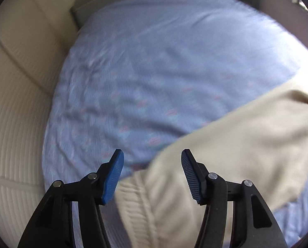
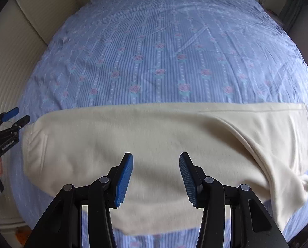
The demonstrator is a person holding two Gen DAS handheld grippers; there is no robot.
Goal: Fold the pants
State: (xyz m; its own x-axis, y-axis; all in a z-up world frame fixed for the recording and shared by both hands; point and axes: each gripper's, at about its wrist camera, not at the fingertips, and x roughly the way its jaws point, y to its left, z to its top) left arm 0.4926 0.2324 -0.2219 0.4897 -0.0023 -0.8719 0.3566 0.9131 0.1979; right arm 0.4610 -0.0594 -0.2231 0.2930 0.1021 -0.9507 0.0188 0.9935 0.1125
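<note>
Currently the pants [image 2: 145, 144] lie flat on the bed [image 2: 154, 51], their long axis running left to right across the right view, with the ribbed waistband end [image 1: 137, 202] on the left and the cuff end [image 2: 288, 144] on the right. The left tool [image 1: 152, 175] is wide open and holds nothing, just above the waistband end, so it seems the nearer one to that end. The right tool [image 2: 156, 177] is also wide open and empty, above the near long edge at the middle of the pants.
</note>
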